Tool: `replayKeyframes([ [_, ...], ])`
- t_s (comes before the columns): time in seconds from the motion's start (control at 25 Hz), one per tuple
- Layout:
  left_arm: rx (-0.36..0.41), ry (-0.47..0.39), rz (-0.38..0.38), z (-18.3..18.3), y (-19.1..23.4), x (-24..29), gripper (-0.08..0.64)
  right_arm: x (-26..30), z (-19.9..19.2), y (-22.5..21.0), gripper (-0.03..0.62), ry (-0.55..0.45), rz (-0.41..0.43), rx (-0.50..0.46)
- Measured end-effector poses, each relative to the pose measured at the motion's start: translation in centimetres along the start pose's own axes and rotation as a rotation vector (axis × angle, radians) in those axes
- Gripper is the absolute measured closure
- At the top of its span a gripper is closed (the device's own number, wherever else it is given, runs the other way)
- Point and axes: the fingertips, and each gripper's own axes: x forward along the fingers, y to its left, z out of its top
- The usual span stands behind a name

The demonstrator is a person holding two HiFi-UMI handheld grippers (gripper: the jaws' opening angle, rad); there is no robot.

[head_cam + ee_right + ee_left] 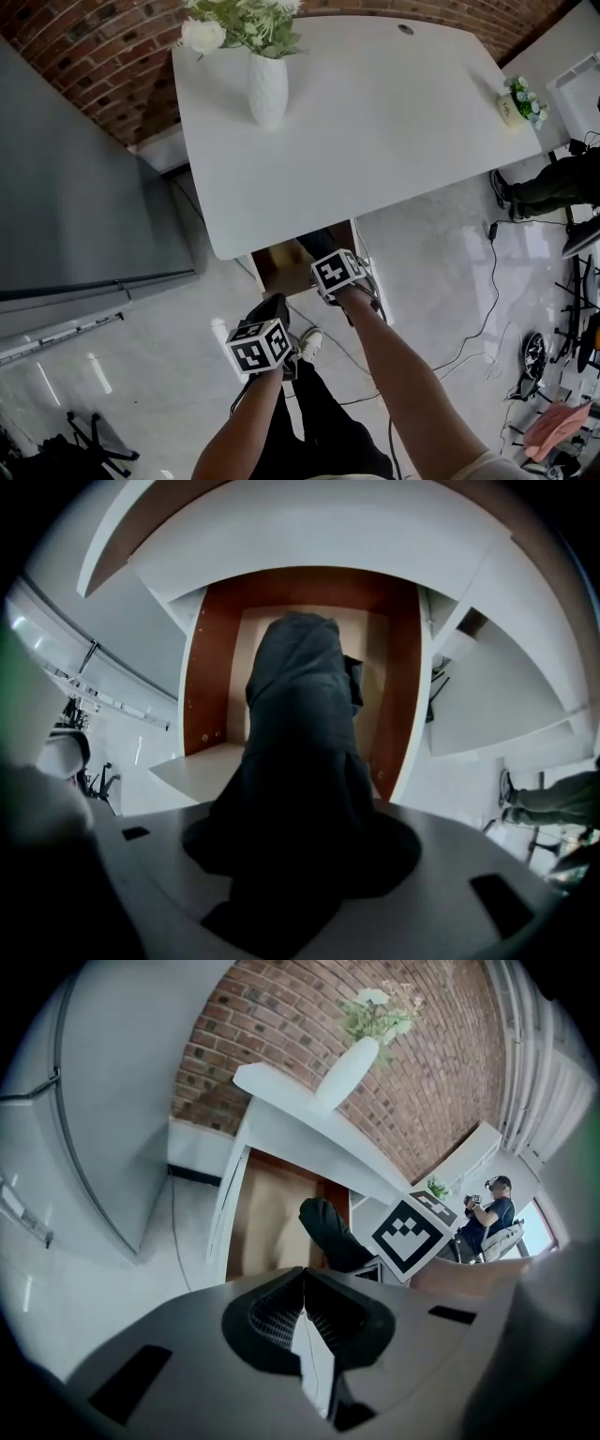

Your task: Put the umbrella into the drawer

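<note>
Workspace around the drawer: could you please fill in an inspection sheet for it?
Surface: white desk, none of the job's things on it.
Job's things: dark folded umbrella in the right gripper, pointing into the open drawer under the desk.
Clutter: white vase with flowers, small potted plant at the desk's edge.
Grippers: right gripper shut on the umbrella; left gripper shut, empty.
Cables: black cable across the floor.
Surroundings: brick wall, grey cabinet, a person at the side.

Black umbrella (300, 761), wood-brown drawer (208, 667), white desk (375, 122), white vase (267, 89), red-brown brick wall (84, 66), pale grey floor (441, 244).
</note>
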Motion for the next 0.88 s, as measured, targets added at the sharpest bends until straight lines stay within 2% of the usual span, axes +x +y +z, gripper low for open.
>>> replayKeyframes([
  [0.24,0.018,0.026,-0.024,0.2,-1.0,0.9,0.551,1.7,0.7,1.3,0.342,0.062,0.054,0.013],
  [0.48,0.005,0.02,-0.058,1.4,-1.2,1.1,0.551,2.8,3.4,1.5,0.341,0.028,0.071,0.036],
  [0.72,0.001,0.027,-0.067,2.0,-0.6,2.2,0.551,4.4,3.8,1.6,0.304,0.044,0.056,-0.061],
  [0.88,-0.003,0.044,-0.063,1.7,-0.2,2.8,0.551,4.3,4.3,1.6,0.289,0.027,0.08,-0.054],
])
